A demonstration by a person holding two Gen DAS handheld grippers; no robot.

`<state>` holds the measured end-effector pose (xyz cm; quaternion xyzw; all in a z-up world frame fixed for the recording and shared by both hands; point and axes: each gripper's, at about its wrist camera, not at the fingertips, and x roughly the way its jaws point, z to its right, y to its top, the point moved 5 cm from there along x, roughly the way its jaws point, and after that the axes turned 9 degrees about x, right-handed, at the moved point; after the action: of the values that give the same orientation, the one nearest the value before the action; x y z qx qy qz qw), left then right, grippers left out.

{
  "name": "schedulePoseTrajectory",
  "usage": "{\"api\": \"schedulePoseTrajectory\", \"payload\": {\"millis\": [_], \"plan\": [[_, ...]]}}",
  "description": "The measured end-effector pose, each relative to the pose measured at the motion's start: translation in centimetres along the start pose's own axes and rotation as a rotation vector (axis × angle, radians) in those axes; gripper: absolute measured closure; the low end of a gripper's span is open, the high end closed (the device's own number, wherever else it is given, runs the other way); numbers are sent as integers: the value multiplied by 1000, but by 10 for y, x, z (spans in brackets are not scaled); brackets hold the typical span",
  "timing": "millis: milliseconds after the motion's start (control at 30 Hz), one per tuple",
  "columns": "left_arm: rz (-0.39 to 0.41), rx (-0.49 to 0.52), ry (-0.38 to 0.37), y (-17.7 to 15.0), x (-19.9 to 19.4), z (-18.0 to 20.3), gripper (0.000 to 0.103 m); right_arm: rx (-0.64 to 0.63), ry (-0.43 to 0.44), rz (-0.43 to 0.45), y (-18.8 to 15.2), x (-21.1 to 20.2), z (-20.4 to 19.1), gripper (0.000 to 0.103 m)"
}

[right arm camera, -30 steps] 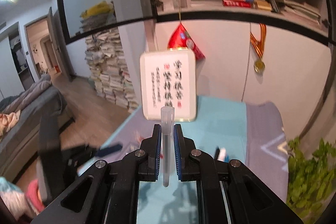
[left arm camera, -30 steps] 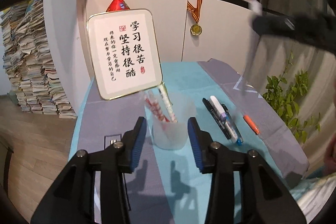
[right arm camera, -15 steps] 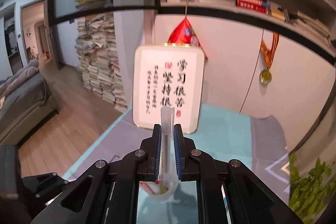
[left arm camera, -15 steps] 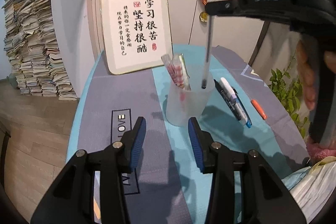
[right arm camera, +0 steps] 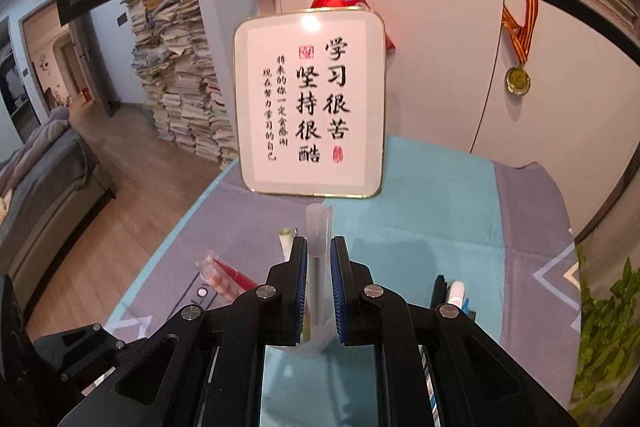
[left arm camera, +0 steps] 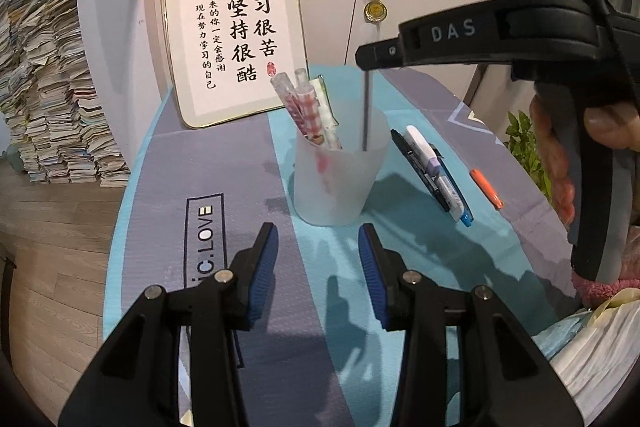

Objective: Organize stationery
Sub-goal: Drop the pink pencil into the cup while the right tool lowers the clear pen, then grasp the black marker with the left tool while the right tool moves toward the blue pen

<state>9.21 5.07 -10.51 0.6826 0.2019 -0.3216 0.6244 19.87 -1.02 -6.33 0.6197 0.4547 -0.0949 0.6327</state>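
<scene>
right gripper point(right arm camera: 319, 291) pinches a slim frosted-cap pen point(right arm camera: 318, 259) upright, tip inside the translucent plastic cup point(left arm camera: 336, 179) on the teal-and-grey cloth point(left arm camera: 248, 163). left gripper point(left arm camera: 318, 263) spread, empty, at the cup's 6 o'clock. loose markers point(left arm camera: 434, 171) at its 3 o'clock.

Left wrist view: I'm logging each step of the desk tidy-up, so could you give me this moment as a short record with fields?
holder: frosted cup on the teal and grey cloth
already in holder: patterned pens, leaning left
right tongs: shut on a grey pen, upright, tip inside the cup's mouth
left tongs: open, empty, short of the cup
still on cloth: pens in a row and an orange pen, right of the cup
behind: framed calligraphy sign
</scene>
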Motion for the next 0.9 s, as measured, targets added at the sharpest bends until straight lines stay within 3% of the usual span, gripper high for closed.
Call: {"api": "schedulePoseTrajectory", "payload": {"millis": [333, 500, 700, 900], "plan": [[-13, 22, -14, 1, 3, 15, 63, 37, 31, -1, -10, -19, 13, 91], [-22, 49, -33, 4, 8, 32, 63, 84, -35, -13, -26, -32, 50, 91], [-38, 72, -54, 8, 18, 52, 63, 237, -77, -96, -67, -29, 113, 91], [-80, 110, -80, 10, 39, 79, 63, 286, -75, -155, -105, -27, 138, 91]]}}
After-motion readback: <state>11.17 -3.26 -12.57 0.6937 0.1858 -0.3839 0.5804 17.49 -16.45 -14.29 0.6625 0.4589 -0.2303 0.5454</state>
